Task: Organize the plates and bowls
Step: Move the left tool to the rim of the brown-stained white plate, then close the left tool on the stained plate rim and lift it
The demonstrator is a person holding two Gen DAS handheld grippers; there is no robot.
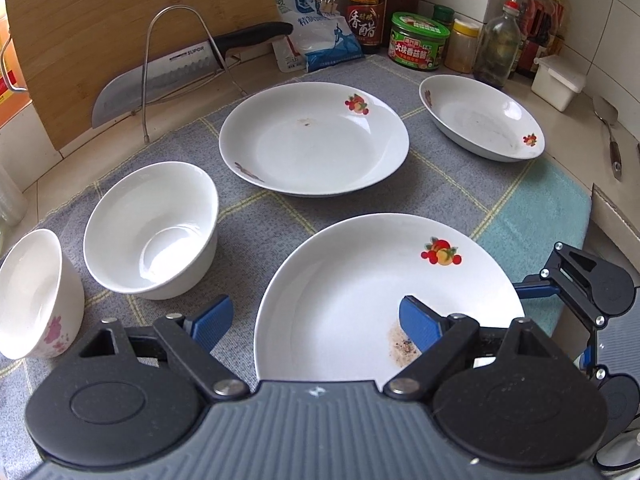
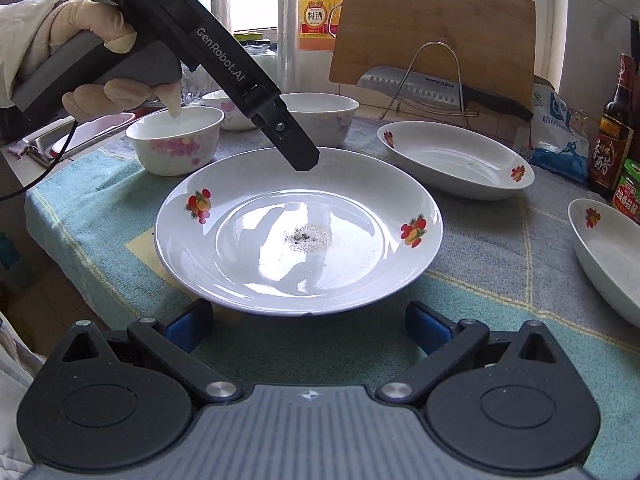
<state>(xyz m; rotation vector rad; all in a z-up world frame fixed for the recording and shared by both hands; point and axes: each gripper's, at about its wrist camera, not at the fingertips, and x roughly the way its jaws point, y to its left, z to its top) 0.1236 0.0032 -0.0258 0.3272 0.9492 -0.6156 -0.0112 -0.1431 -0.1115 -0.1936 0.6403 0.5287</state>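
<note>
On the table's checked cloth (image 1: 460, 200) we count 3 fruit-print plates and 3 bowls. Our left tool (image 1: 316, 322) straddles the nearest plate's (image 1: 352, 280) rim, pads apart. Our right tool (image 2: 308, 326), also apart, sits just beside that plate.

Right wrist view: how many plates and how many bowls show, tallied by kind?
Plates: 3 (middle plate, far plate, right plate)
Bowls: 3 (near bowl, back bowl, right bowl)
Total: 6
</note>
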